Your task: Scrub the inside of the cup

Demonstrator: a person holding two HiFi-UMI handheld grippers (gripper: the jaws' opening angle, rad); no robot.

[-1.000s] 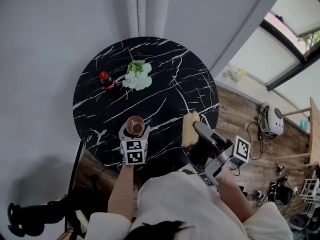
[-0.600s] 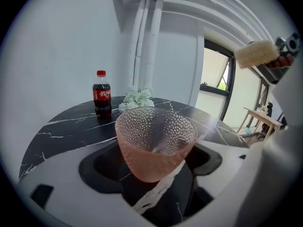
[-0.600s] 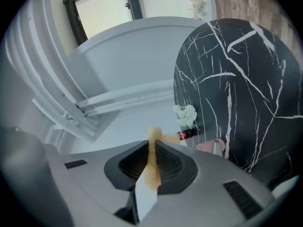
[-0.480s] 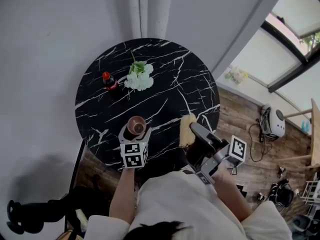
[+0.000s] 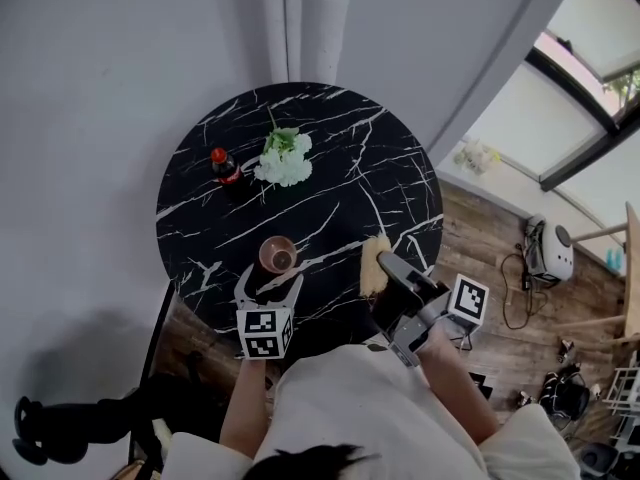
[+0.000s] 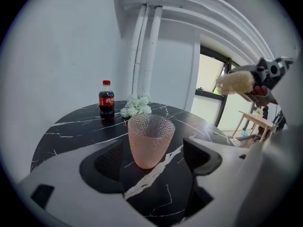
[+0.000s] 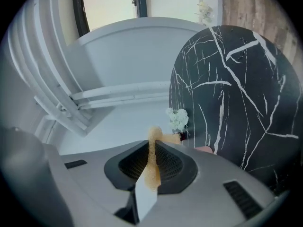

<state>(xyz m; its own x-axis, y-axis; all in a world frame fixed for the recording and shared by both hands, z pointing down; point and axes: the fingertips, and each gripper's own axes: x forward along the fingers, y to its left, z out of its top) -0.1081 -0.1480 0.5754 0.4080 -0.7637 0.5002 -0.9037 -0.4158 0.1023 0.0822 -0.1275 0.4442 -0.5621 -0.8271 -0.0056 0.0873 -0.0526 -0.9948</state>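
the left gripper [image 5: 269,278] just spread its jaws, cup [image 5: 277,254] freed just ahead (right gripper [image 5: 386,262], jaws clamped on the sponge [image 5: 374,266]): scrubbing looks over.

A round black marble-look table with white veins [image 5: 360,168] stands against a pale grey wall [image 5: 100,88], where two white vertical pipes [image 5: 305,18] rise behind it. Brown wood-plank flooring [image 5: 480,228] stretches right toward dark-framed windows [image 5: 590,28] bright with daylight.
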